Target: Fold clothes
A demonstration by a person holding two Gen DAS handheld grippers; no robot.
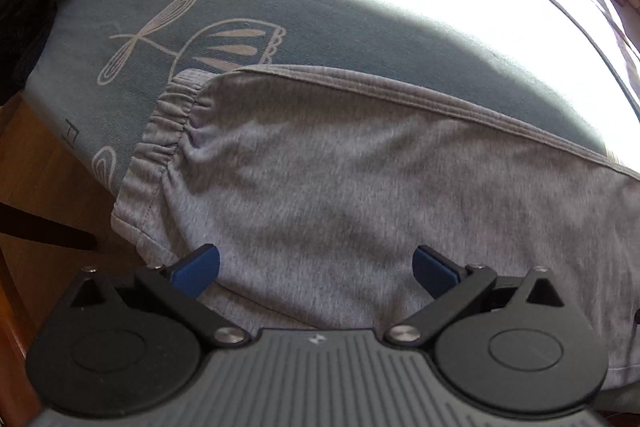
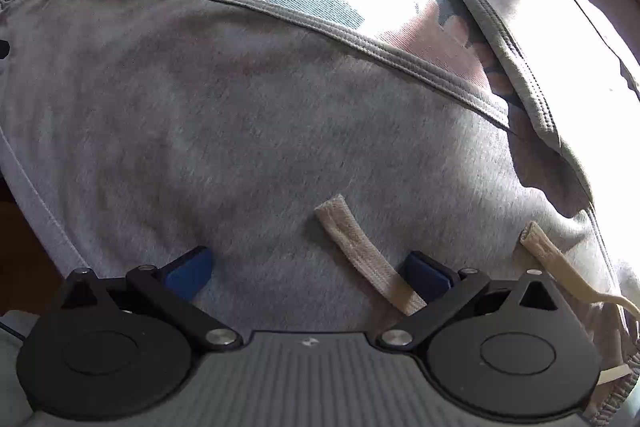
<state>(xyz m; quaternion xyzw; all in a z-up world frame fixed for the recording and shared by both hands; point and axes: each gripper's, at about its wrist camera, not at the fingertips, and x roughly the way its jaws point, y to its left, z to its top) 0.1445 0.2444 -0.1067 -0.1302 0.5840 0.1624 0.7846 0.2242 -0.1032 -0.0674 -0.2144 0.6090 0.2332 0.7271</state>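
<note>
With both hand-held grippers, left (image 1: pixel 316 269) and right (image 2: pixel 308 271), hovering jaws apart and empty over the grey sweatpants (image 1: pixel 340 187) lying flat along the bed's (image 1: pixel 120 7) near edge, the fold seems unstarted: next, pinch cuff (image 1: pixel 160 131) and waistband; no legible writing shows.

You have heathered grey knit cloth trousers (image 1: pixel 360 167), matt and soft, on a woven blue patterned bedsheet (image 1: pixel 120 27). Your flat beige woven drawcords (image 2: pixel 368 259) look coarse.
</note>
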